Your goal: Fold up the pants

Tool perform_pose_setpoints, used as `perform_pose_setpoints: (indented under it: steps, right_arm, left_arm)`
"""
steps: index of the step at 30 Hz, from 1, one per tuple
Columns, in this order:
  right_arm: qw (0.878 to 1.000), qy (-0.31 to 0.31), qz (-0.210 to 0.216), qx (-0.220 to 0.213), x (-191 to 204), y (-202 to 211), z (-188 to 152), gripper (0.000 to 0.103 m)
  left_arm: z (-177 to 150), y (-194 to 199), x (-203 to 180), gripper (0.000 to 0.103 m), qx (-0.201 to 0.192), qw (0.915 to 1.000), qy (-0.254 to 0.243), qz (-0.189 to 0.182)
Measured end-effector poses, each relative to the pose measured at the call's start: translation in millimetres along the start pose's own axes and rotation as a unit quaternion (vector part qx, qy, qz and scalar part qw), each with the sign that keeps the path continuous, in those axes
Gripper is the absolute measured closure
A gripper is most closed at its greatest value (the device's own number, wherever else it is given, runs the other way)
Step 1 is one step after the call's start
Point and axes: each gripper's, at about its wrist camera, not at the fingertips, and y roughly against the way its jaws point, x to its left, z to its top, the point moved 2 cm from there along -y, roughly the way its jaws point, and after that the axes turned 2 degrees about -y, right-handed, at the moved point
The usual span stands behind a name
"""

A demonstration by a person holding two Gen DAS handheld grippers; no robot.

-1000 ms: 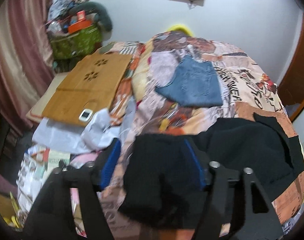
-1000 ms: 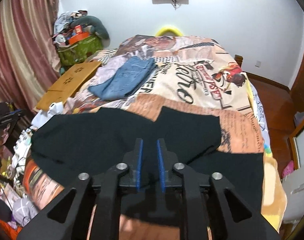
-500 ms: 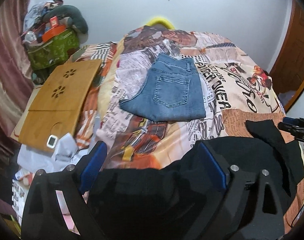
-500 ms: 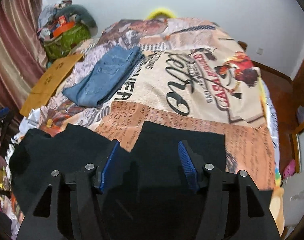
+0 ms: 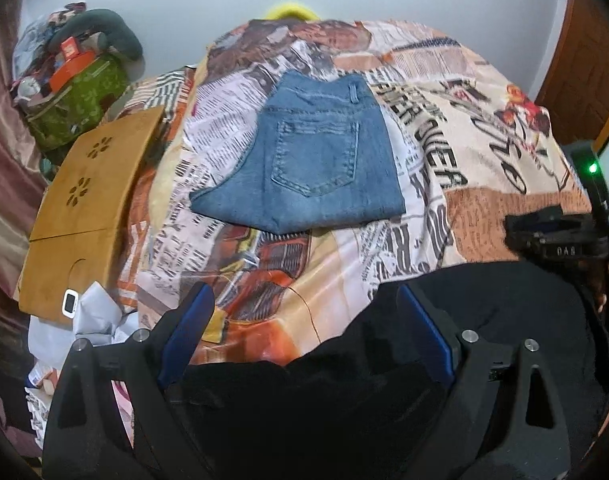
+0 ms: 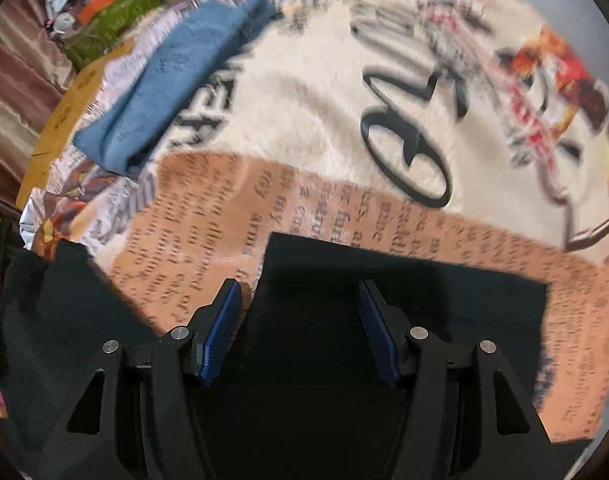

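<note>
On the bed, below jeans: black pants spread, unfolded.
Jeans: folded already.
Left claw: apart, empty.
Right claw: apart, empty.

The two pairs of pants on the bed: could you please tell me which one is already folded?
The blue jeans, a neat rectangle further up the bed; the black pants lie spread beneath both grippers.

The black pants are a matt, soft-looking cloth that swallows the light, while the folded jeans are rougher blue denim with visible stitching. The bed wears a fuzzy, plush printed blanket. The left gripper and right gripper are matt black plastic with ribbed blue pads and shiny metal pins; the tray beside the bed looks like smooth light wood.
</note>
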Motion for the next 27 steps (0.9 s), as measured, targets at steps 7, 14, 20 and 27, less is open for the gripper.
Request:
perform_pose_setpoints:
  steps: [7,14,20,27]
  right_arm:
    - [0.999,0.018,-0.034,-0.021,-4,4,-3,0.089]
    - [0.998,-0.019,-0.002,-0.062,-27,46,-14,0.095]
    - [0.987,-0.051,0.002,-0.153,-53,134,-32,0.095]
    - [0.967,-0.081,-0.014,-0.240,-91,226,-81,0.095]
  left_arm:
    - [-8,-8,-15,0.010,0.017,0.9998,-0.007,-0.005]
    - [-16,10,-32,0.010,0.018,0.9993,-0.031,-0.004]
    - [-24,23,-56,0.010,0.031,0.9982,-0.036,-0.035]
    - [-36,25,-110,0.010,0.061,0.9926,-0.083,-0.064]
